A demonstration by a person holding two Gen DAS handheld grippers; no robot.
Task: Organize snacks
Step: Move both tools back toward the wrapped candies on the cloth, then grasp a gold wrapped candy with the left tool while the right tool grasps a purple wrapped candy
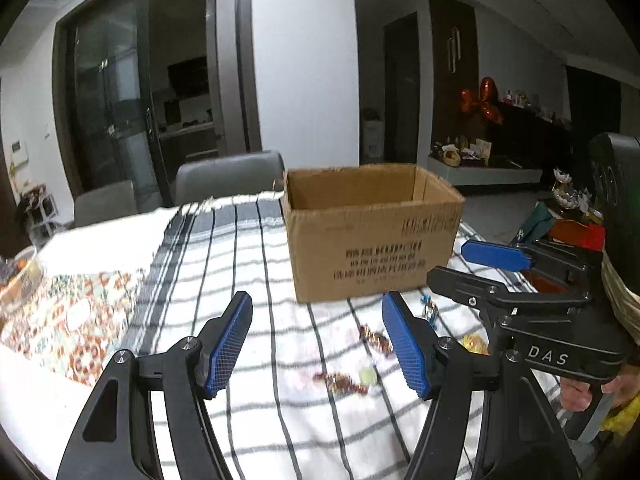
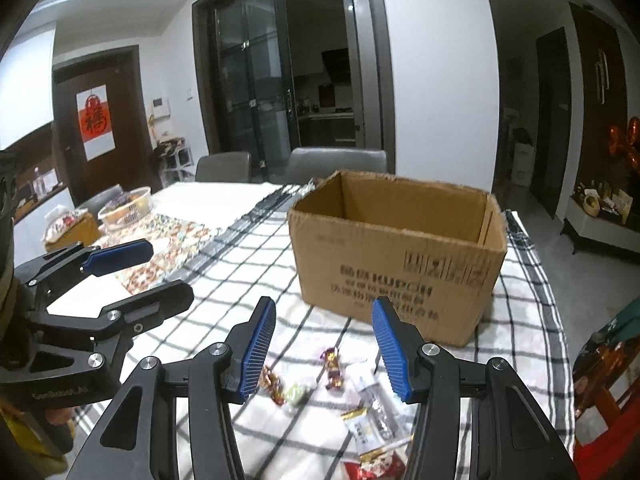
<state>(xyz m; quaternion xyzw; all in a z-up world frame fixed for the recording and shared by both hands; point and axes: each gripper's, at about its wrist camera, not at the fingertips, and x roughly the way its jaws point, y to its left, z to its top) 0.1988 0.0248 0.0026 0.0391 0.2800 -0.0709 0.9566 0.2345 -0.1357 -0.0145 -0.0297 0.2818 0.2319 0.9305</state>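
Clearly, both grippers hang above the checked cloth [image 2: 248,276] with nothing between their blue pads. The left gripper [image 1: 318,344] has its jaws spread wide, and the right gripper [image 2: 324,346] also has its jaws released.

The snacks lie loose on the cloth, in front of the open cardboard box [image 2: 400,256], which stands upright farther away and looks empty as far as its inside is visible. In the right wrist view, a purple-and-gold wrapped candy [image 2: 334,366] lies almost in the middle between the right jaws, a little lower than the tips. Its long axis runs away from the camera, so roughly along the fingers, not across them. A red-brown candy [image 2: 273,388] and a pale green sweet [image 2: 295,394] lie just beside the left pad, and longer packets [image 2: 374,408] lie closer to the right pad.

I judge the right gripper is nearer to the purple candy; it needs to go down and slightly forward, and then close across the short side.
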